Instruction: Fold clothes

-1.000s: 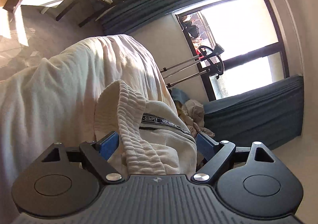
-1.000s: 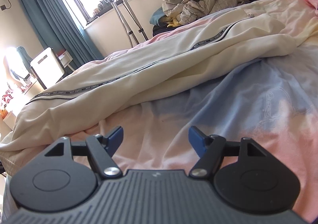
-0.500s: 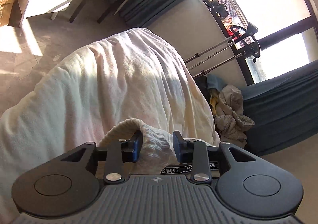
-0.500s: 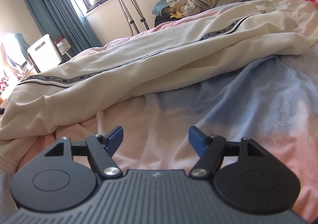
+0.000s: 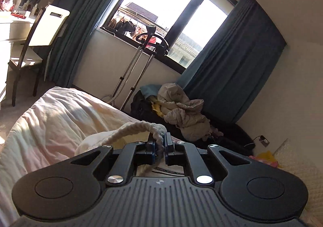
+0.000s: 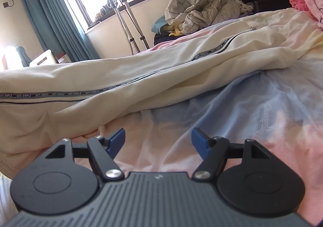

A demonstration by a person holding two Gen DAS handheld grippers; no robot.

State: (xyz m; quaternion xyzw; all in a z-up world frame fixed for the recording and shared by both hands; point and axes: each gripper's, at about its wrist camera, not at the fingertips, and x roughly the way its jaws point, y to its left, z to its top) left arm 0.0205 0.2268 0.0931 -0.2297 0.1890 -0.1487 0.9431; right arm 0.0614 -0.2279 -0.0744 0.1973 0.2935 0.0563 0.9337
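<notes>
Cream trousers [image 6: 141, 77] with a black lettered side stripe lie stretched across the bed, from lower left to upper right in the right wrist view. My left gripper [image 5: 159, 145] is shut on the ribbed cuff of the trousers [image 5: 139, 128] and holds it lifted above the bed. The rest of the garment is hidden under the left gripper's body. My right gripper [image 6: 158, 140] is open and empty, low over the pink and blue bedsheet [image 6: 232, 118], just in front of the trousers' near edge.
A grey quilted jacket [image 6: 203, 11] lies heaped on a dark sofa beyond the bed. Crutches [image 6: 125, 21] lean at the window wall. Pink clothes [image 6: 304, 1] lie at the bed's far right. A chair [image 5: 38, 33] and white desk stand left.
My left gripper closed on the ribbed cuff and swung upward, its view turning from the floor and bed end toward the window. My right gripper stayed open and crept slightly forward.
</notes>
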